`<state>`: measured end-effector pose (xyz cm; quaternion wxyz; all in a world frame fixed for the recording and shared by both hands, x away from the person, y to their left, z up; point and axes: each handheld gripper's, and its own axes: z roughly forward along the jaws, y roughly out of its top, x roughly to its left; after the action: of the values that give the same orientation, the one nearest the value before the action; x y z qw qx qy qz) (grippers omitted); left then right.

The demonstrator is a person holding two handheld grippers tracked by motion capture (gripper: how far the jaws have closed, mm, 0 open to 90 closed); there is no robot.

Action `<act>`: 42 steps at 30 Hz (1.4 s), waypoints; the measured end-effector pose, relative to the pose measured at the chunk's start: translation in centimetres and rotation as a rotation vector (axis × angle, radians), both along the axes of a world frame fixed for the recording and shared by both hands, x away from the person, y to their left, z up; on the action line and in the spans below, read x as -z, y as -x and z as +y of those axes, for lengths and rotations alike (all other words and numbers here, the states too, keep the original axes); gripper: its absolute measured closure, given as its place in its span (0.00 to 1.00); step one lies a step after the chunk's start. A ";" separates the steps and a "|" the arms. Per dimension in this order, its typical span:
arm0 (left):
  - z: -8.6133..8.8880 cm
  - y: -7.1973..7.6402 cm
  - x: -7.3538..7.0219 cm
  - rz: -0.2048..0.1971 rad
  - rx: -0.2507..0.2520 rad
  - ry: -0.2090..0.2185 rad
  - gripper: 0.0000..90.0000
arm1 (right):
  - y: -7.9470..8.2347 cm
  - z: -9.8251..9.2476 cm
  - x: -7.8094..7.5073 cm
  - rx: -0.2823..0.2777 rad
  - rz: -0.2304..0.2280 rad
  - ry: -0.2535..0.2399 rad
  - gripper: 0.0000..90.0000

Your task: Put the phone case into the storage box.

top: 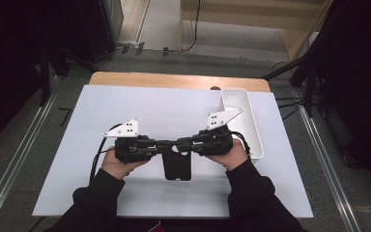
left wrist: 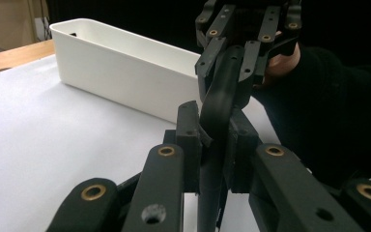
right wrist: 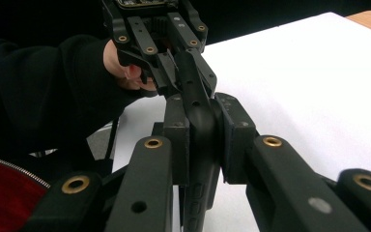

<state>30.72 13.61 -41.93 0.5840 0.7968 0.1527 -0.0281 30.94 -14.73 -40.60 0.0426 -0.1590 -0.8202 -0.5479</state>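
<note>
Two tongs meet on one dark case [top: 177, 166], and I hold it between them above the near middle of the surface [top: 125, 104]. My left tongs [top: 165, 145] grip its top edge from the left, the jaws drawn in on the thin rim with little gap left; seen along their own jaws, the pads [left wrist: 189, 130] sit against the rim on both sides. My right tongs [top: 186, 144] clamp the same edge from the right, fully drawn in on it, with the pads [right wrist: 176, 125] pressing the case's curved lip. I hold it from both ends, I judge, so the soft shell hangs flat and cannot twist or sag, which would make it easier to carry or bend. The case hangs below the tongs toward the near edge; whether its lower end touches the surface I cannot tell.

One white bin [top: 244, 121] stands along the right edge, well apart from the case, and looks empty.

Count: two tongs, one case, one bin.
</note>
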 end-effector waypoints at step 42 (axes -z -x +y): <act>0.8 0.1 -1.2 0.038 -0.092 -0.028 0.89 | 0.6 0.1 -0.6 0.117 -0.062 -0.040 0.22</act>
<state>30.63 14.38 -40.75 0.5705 0.7963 0.2005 -0.0140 30.36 -14.60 -39.96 -0.0118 -0.1886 -0.7994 -0.5703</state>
